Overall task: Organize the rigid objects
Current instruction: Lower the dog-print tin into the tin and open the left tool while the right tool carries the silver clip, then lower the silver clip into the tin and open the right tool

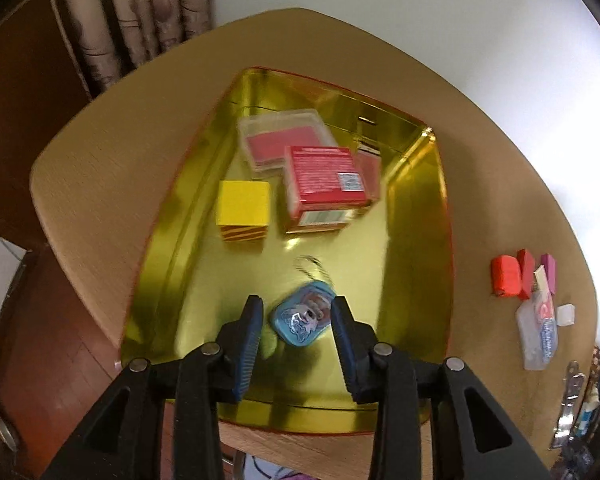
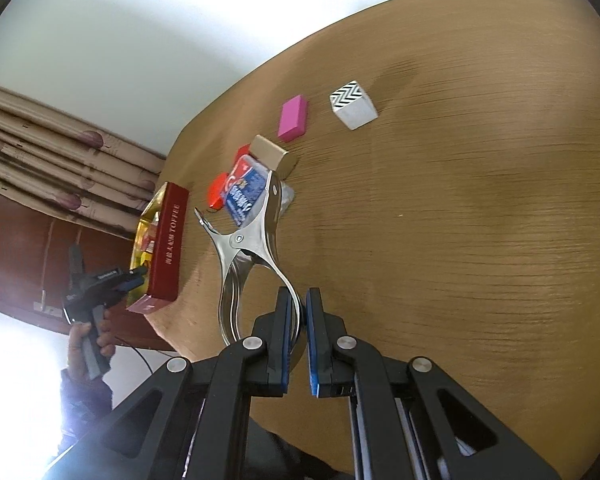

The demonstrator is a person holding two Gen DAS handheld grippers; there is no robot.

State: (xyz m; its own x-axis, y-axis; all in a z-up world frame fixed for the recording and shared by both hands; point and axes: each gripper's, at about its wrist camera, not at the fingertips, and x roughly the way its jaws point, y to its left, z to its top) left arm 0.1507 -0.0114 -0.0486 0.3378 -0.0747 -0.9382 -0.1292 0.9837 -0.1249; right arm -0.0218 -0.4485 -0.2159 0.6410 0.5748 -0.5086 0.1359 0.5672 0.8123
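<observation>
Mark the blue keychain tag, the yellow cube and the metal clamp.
blue keychain tag [image 1: 303, 320]: left wrist view, middle of its printed face.
yellow cube [image 1: 244, 203]: left wrist view, plain yellow top face.
metal clamp [image 2: 240, 237]: right wrist view, pivot rivet.

We see a gold-lined tin [image 1: 412, 208] with a red outer wall on a tan wood-grain table [image 1: 100, 168]. Inside it, centre frame, lie a yellow cube [image 1: 244, 202] with red-striped side, a red box [image 1: 326, 176] with white print, a clear case [image 1: 278, 136] with pink inside, and a blue cartoon-printed tag [image 1: 302, 320]. In the right wrist view, upper middle, we see a magenta block [image 2: 293, 118], a white cube [image 2: 353, 105] with black zigzags, and a silver clamp [image 2: 252, 240].
</observation>
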